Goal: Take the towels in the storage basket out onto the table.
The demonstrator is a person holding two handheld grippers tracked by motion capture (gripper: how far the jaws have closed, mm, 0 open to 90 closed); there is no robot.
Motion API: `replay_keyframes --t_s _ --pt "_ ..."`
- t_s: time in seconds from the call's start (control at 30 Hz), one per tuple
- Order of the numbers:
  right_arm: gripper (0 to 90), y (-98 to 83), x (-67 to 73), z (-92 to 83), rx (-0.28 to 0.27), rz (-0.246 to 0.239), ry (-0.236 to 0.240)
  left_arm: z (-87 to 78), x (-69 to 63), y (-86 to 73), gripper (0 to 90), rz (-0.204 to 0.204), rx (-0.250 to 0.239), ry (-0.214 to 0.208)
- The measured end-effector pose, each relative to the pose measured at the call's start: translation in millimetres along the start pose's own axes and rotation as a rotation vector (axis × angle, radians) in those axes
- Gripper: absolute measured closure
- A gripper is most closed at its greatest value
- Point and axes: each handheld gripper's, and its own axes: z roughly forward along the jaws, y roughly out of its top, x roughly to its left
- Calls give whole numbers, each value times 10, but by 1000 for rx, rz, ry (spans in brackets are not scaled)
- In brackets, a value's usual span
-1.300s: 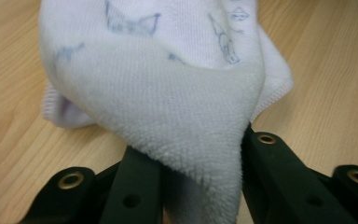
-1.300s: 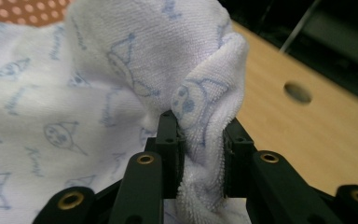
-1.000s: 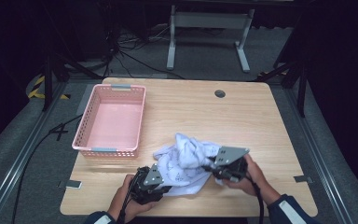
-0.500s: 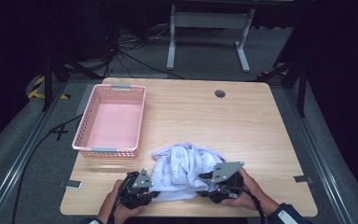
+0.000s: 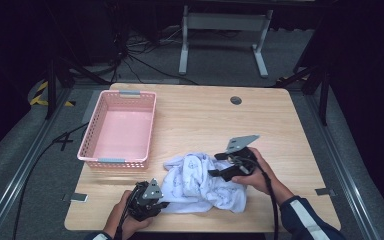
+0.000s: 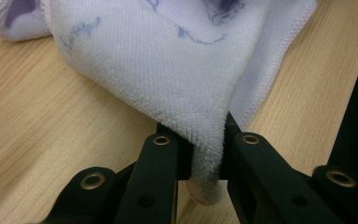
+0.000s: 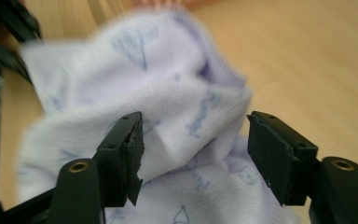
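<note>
High view: one towel [image 5: 200,182], one basket [image 5: 120,129].

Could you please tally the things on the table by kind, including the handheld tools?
Pink baskets: 1
White printed towels: 1
Handheld tools: 2, the left tool shut on the towel, the right tool open over it
Total: 4

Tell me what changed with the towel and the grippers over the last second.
The left gripper has just been closing and now pinches a towel corner. The right gripper has just been opening, let go, and moved right; towel lies between its jaws, unpressed. The towel slumped flatter. The basket and table stayed put.
</note>
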Motion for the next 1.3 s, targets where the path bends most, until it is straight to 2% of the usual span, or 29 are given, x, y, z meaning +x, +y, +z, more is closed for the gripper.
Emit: replay_keyframes --t_s 0.07,0.1,0.13,0.17,0.2,0.23,0.27,0.37,0.43,0.5,0.57,0.7,0.73,0.8,0.87,0.9,0.93,0.97,1.03,1.07,1.13,1.17,1.2,1.23,1.27,1.3 --pt "324 -30 -11 188 44 29 46 -6 20 -18 843 1 6 3" --pt "357 -38 -13 236 57 29 47 -22 26 -25 844 -6 7 5" --pt "431 -48 -4 286 62 17 59 -32 25 -32 845 -6 1 16" --pt "502 -44 2 284 69 14 64 -53 32 -35 847 1 4 19" --pt "573 -29 22 262 71 -10 63 -76 32 -43 849 -5 6 23" --pt "632 -12 52 231 67 -35 47 -88 39 -54 850 -2 -9 38" --pt "696 3 70 198 57 -56 24 -114 44 -61 851 -9 -3 49" --pt "755 46 81 75 10 -81 -3 -204 98 -97 853 -39 -37 67" --pt "766 79 51 -22 -29 -60 -24 -272 120 -114 854 -57 -57 75" --pt "768 109 3 -147 -73 -52 -78 -348 145 -138 854 -75 -74 88" --pt "771 120 -78 -312 -124 -7 -112 -420 165 -174 855 -91 -98 101" --pt "775 95 -243 -650 -172 44 -266 -567 182 -261 856 -126 -123 113" --pt "775 77 -293 -725 -175 60 -302 -602 188 -293 856 -130 -114 114" --pt "774 31 -405 -847 -172 88 -412 -649 212 -375 856 -145 -112 121" --pt "773 -31 -541 -918 -142 114 -488 -673 239 -475 855 -171 -86 122" --pt "774 -79 -626 -944 -125 147 -533 -684 256 -526 856 -186 -71 111" --pt "774 -79 -626 -944 -125 147 -533 -684 256 -526 855 -186 -71 111" --pt "774 -132 -715 -958 -108 169 -566 -688 269 -564 855 -197 -60 101" --pt "772 -216 -856 -955 -74 194 -645 -704 290 -616 855 -206 -51 110" --pt "767 -282 -964 -939 -94 239 -611 -707 293 -619 854 -211 -52 108" --pt "767 -307 -1007 -906 -85 252 -607 -709 296 -594 849 -210 -52 150" --pt "749 -322 -1040 -850 -58 232 -616 -703 297 -583 809 -220 -53 170" --pt "699 -326 -1047 -816 -63 215 -625 -689 298 -561 735 -229 -37 215" --pt "609 -333 -1049 -773 -73 185 -630 -687 292 -548 661 -227 -23 217" --pt "532 -334 -1049 -752 -54 175 -636 -662 267 -528 642 -205 -52 216" --pt "470 -336 -1043 -738 -35 170 -650 -659 239 -506 588 -189 -60 213"
